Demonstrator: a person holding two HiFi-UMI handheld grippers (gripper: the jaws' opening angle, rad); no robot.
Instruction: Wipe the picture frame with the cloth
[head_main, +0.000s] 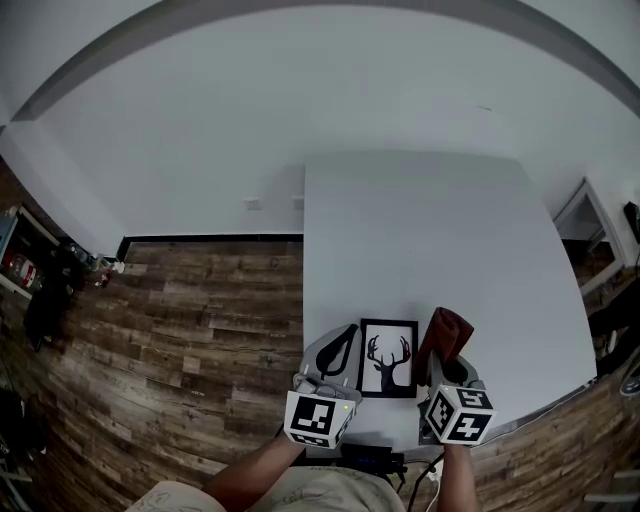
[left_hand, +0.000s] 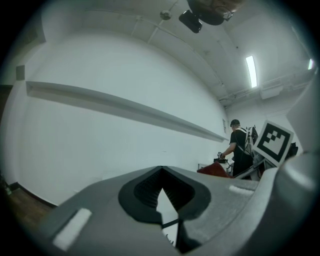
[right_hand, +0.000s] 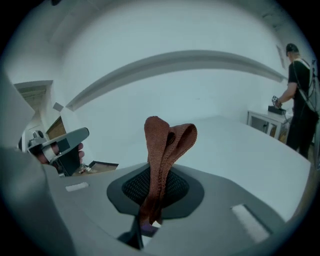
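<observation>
In the head view we see a white table (head_main: 430, 230) over a wood-plank floor (head_main: 200, 330). The picture frame (head_main: 388, 358), a black deer head on white, lies flat at the table's near edge, between our two tools. The left tool (head_main: 340, 348) sits just beside the frame's left side, its jaws drawn together. The right tool (head_main: 447, 362) is just beside the frame's right side, with the reddish-brown cloth (head_main: 446, 333) sticking out of its tip.

In the left gripper view, the left tool (left_hand: 161, 172) has its jaw tips meeting and nothing pinched between them. A thin sliver of table shows through the hollow behind the tips. To the right we see a corner of the cloth (left_hand: 214, 170) and, far back, a person (left_hand: 241, 147) standing.

In the right gripper view, the right tool (right_hand: 155, 200) is clamped on the cloth (right_hand: 165, 145), which rises from the pads in a folded loop. The left tool (right_hand: 60, 142) shows at the left, and the person (right_hand: 300, 100) at the far right.
</observation>
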